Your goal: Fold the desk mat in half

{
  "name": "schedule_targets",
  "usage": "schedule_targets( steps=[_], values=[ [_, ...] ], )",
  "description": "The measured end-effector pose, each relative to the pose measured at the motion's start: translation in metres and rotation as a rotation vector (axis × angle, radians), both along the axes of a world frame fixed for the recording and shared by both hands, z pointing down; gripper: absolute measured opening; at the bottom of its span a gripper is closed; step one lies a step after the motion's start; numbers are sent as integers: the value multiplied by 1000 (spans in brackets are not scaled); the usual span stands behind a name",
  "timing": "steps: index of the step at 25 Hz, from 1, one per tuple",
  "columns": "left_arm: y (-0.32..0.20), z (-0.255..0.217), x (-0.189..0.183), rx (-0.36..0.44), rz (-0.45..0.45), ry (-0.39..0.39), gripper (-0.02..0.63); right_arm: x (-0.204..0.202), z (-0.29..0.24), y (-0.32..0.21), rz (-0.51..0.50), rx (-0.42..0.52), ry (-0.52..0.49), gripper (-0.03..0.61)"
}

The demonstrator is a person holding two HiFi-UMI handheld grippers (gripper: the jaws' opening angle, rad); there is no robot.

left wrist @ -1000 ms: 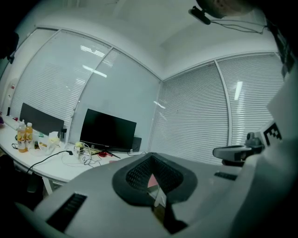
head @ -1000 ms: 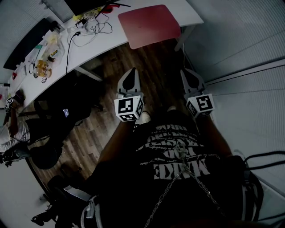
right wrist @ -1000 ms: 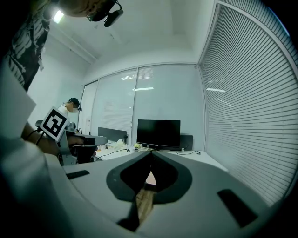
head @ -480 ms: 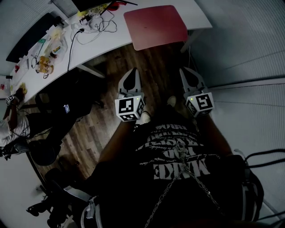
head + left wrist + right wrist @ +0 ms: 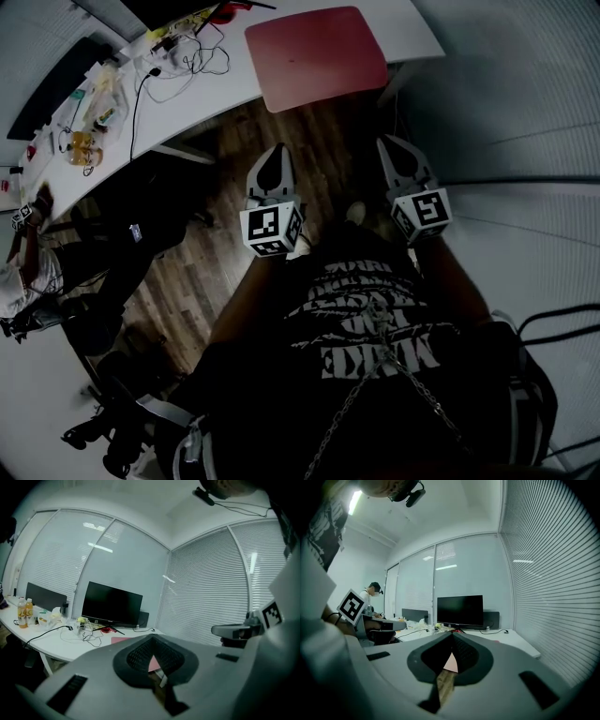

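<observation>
The red desk mat [image 5: 315,54] lies flat on the white desk [image 5: 230,80], near its right end. Both grippers hang over the wooden floor, short of the desk and close to the person's body. My left gripper [image 5: 273,161] points at the mat, its jaws shut with nothing between them. My right gripper [image 5: 395,150] is shut and empty too, beside the desk's right corner. In the left gripper view a pink strip of the mat [image 5: 121,640] shows beyond the left gripper [image 5: 151,637]. In the right gripper view the mat [image 5: 451,663] shows under the right gripper [image 5: 452,634].
A dark monitor [image 5: 111,604] stands at the back of the desk, with cables [image 5: 187,58] and bottles [image 5: 81,145] to the mat's left. Dark office chairs [image 5: 122,230] stand on the floor at left. Another person [image 5: 23,267] sits at far left. Blinds [image 5: 525,84] close off the right side.
Both grippers stay shut and keep nearly the same place. The right one has risen slightly toward the desk. The head view has swayed a little.
</observation>
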State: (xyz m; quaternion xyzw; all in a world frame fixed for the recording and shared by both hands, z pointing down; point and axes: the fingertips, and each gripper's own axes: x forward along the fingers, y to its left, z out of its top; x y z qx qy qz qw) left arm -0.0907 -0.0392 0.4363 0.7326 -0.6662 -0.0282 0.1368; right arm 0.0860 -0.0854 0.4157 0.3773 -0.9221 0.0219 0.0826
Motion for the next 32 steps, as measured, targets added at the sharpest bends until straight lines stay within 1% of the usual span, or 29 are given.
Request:
schedule_targets(
  steps=[6, 11, 16, 18, 23, 28, 32],
  values=[
    [-32, 0, 25, -9, -9, -9, 0, 22, -6, -36, -17, 3, -6, -2],
    [-55, -5, 42, -2, -33, -18, 0, 43, -16, -65, -41, 38, -11, -2],
    [-74, -15, 50, 1, -101, -52, 0, 59, -21, -91, -79, 31, -45, -2],
    [-75, -18, 51, 3, -132, -60, 0, 63, -24, -96, -97, 31, -51, -2],
    [-72, -15, 57, -7, -193, -49, 0, 69, -22, -106, -149, 33, -71, -2],
    [-62, -15, 48, -24, -243, -55, 0, 57, -21, -110, -198, 17, -76, -2],
    [-56, -3, 43, -60, -263, -51, 0, 50, -13, -110, -225, -8, -86, -2]
  ],
)
